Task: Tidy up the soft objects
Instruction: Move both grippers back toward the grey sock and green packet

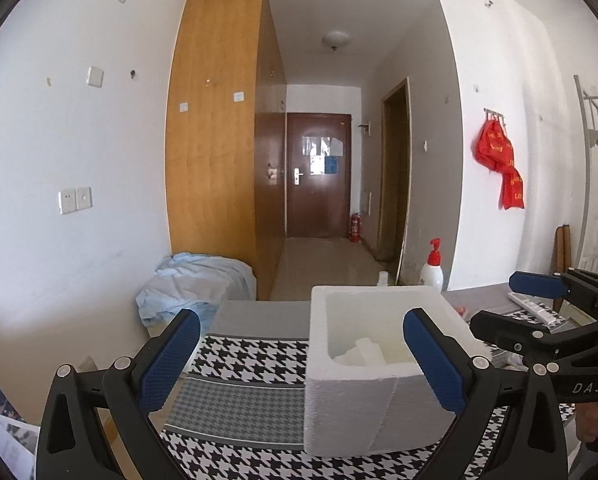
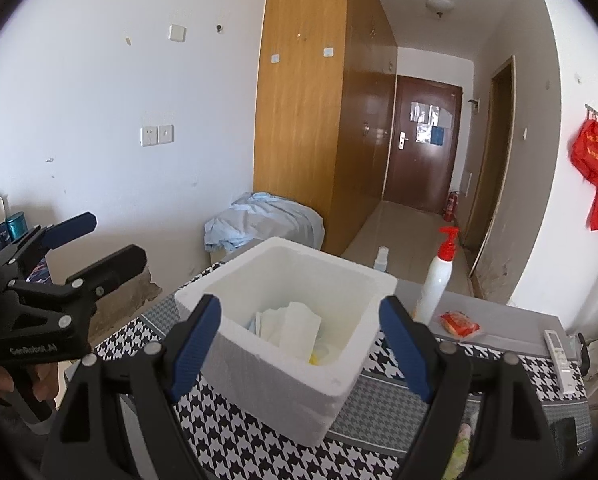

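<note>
A white foam box [image 2: 283,384] stands on the houndstooth tablecloth [image 2: 379,408]. Inside it lie crumpled white tissues or cloths [image 2: 295,328] with a bit of yellow beneath them. My right gripper [image 2: 299,302] is open and empty, its blue pads on either side of the box's near corner and apart from it. In the left wrist view the box [image 1: 363,408] sits to the right, and my left gripper [image 1: 301,316] is open with nothing held. Each gripper shows in the other's view: the left gripper [image 2: 117,236] and the right gripper [image 1: 495,300], both open.
Behind the box stand a white pump bottle with a red top [image 2: 435,280] and a small clear bottle [image 2: 381,258]. An orange packet [image 2: 459,324] and a white remote [image 2: 559,352] lie at the right. A pale blue cloth heap [image 2: 259,220] sits by the wardrobe [image 2: 299,100].
</note>
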Demonstrator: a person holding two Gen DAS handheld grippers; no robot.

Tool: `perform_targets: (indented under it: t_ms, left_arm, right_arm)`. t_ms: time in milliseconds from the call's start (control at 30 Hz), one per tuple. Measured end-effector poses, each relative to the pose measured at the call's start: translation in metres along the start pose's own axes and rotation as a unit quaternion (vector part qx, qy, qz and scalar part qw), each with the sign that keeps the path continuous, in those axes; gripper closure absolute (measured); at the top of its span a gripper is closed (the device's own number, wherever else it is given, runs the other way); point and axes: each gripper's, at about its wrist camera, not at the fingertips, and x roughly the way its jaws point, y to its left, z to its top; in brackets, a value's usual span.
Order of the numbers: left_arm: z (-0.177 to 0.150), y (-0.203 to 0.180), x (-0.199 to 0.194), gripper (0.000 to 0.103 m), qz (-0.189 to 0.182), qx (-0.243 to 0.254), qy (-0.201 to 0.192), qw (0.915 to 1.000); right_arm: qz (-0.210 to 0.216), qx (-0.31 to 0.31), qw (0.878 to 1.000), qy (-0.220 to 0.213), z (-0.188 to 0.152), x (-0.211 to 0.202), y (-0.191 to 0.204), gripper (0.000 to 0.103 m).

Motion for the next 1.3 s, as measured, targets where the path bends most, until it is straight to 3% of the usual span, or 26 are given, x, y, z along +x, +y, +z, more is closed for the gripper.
perform_targets:
  t_ms: [1300]
  left_arm:
    - [-0.016,-0.06,-0.008,0.001,-0.084,0.025,0.024,0.9959]
  right_arm:
    - [-0.056,0.047,0.997,-0.01,-0.047,-0.056,-0.044,0.017]
